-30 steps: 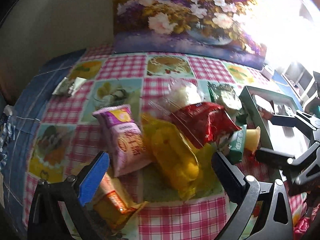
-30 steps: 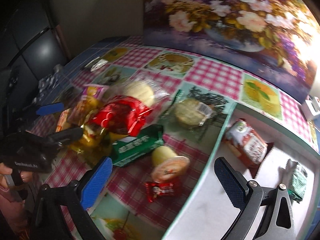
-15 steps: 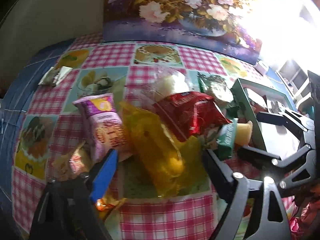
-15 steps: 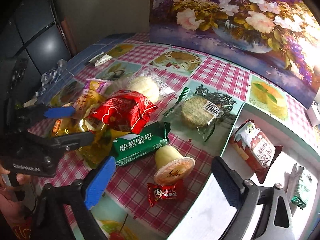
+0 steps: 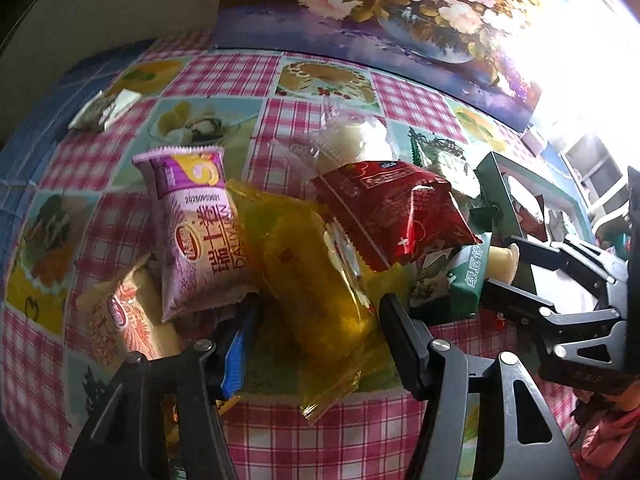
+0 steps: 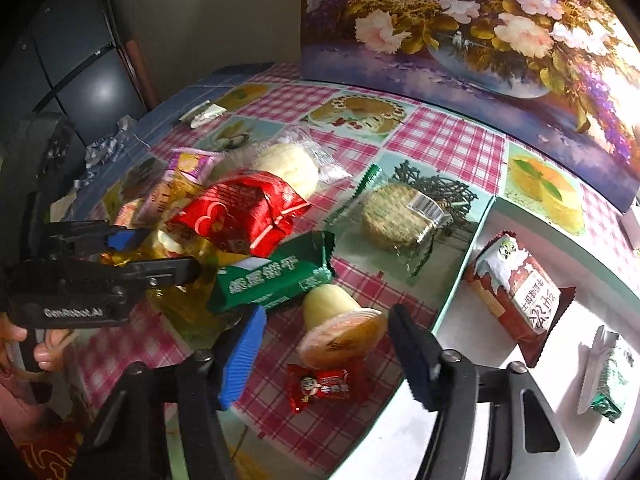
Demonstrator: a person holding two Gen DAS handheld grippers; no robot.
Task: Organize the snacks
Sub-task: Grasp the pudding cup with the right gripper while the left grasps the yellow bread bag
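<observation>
A heap of snacks lies on the checked tablecloth. My left gripper [image 5: 318, 302] points down over a yellow packet [image 5: 316, 288]. Its jaws are closing with the packet between them, and a small gap shows at the blue pad [image 5: 240, 344]. A purple packet [image 5: 196, 224] and a red packet [image 5: 392, 212] lean on the yellow one. My right gripper [image 6: 327, 311] straddles a tipped jelly cup [image 6: 340, 320]. Its jaws are closing too, and the pads do not press on the cup. A green packet [image 6: 276, 276] lies just left of the cup.
A teal-edged box [image 6: 460, 280] at the right holds a brown packet [image 6: 516, 292] and a green-white one [image 6: 608, 380]. A small red candy [image 6: 320, 386], a round wrapped cake [image 6: 400, 216], a white bun [image 6: 288, 168] and an orange packet [image 5: 124, 320] lie around. A flower picture stands behind.
Both pairs of jaws have narrowed from wide open. The left gripper has come down around the yellow packet and tilted a little. The right gripper has closed in on the jelly cup.
</observation>
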